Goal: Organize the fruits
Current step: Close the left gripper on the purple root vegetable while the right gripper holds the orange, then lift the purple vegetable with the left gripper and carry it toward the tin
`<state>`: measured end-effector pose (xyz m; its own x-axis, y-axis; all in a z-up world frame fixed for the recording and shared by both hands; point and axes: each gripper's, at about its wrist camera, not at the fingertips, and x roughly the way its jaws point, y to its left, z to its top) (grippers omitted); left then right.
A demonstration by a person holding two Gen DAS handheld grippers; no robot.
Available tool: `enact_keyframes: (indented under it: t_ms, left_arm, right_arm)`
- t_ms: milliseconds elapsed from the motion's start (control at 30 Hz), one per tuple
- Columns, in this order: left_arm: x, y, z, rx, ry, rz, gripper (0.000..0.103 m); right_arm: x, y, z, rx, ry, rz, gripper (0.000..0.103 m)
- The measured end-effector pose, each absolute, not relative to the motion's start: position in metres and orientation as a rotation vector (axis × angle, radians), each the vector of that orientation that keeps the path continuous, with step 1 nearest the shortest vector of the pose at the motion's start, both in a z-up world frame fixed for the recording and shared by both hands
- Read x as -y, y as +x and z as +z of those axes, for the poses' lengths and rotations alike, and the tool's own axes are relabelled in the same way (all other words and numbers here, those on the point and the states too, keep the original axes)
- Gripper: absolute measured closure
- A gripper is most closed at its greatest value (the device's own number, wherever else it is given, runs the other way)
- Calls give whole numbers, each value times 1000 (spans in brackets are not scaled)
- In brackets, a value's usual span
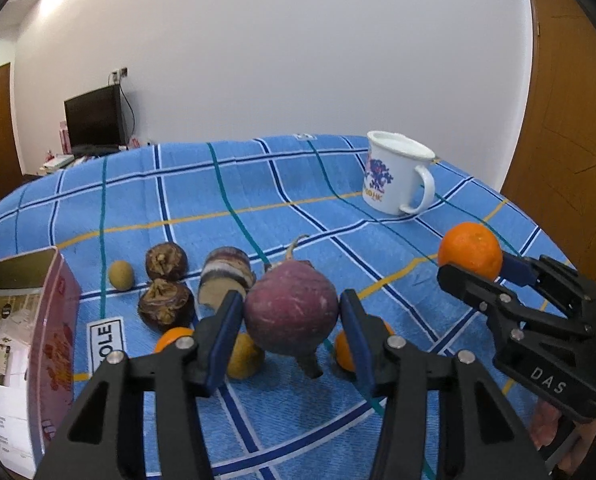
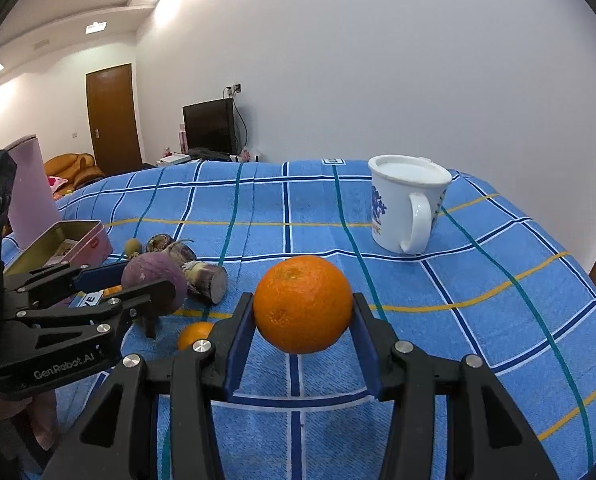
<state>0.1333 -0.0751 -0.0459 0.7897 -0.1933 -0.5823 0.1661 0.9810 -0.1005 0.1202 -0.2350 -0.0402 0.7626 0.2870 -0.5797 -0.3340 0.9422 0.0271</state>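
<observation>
My left gripper (image 1: 291, 316) is shut on a round purple turnip (image 1: 291, 308) and holds it above the blue checked cloth (image 1: 257, 184). My right gripper (image 2: 302, 312) is shut on a large orange (image 2: 302, 304), lifted off the cloth; that orange also shows in the left wrist view (image 1: 470, 250). On the cloth below the turnip lie two small oranges (image 1: 171, 338) (image 1: 344, 350), a yellow fruit (image 1: 243, 356), two brown water chestnuts (image 1: 165, 260) (image 1: 165, 306), a cut taro piece (image 1: 225, 276) and a small brown-green fruit (image 1: 121, 275).
An open pink tin box (image 1: 53, 320) stands at the left of the cloth. A white enamel mug (image 1: 398, 172) stands at the far right. The cloth's right edge drops off beside a wooden door (image 1: 570, 120).
</observation>
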Motion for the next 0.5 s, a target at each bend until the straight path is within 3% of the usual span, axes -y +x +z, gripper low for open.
enact_keyframes:
  t_ms: [500]
  left_arm:
    - [75,114,-36,-535,-18,-163,51]
  right_arm:
    - [237,109,-33,-541,-76,368,55]
